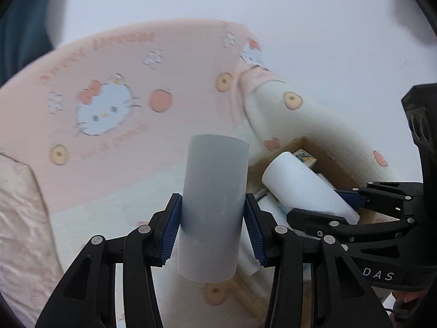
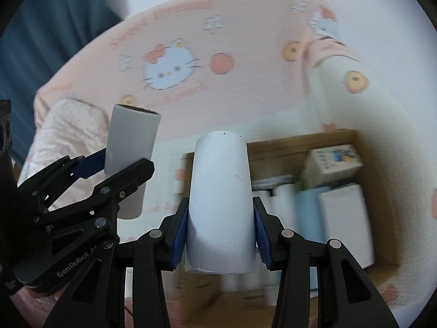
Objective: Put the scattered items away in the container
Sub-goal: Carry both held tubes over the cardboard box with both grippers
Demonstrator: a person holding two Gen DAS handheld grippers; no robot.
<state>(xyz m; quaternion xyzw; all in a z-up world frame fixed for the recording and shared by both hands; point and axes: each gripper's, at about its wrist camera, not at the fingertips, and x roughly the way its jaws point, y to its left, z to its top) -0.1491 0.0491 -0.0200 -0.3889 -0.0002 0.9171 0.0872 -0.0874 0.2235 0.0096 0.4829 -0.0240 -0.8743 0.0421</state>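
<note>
My left gripper [image 1: 213,232] is shut on a grey-white roll [image 1: 214,205], held upright above the bed; the same roll [image 2: 131,153] and gripper [image 2: 114,164] show at the left of the right wrist view. My right gripper [image 2: 221,235] is shut on a white roll [image 2: 221,202], held in front of an open cardboard box [image 2: 366,180]. In the left wrist view that roll [image 1: 308,186] and the right gripper [image 1: 322,205] hang over the box [image 1: 333,164]. The box holds a small printed carton [image 2: 333,161], white boxes [image 2: 344,218] and several white rolls [image 2: 281,199].
The box sits on a pink and cream Hello Kitty blanket [image 1: 114,87] that covers the bed and also shows in the right wrist view [image 2: 191,63]. A pale floral pillow [image 1: 21,218] lies at the left. A white wall [image 1: 300,13] is behind.
</note>
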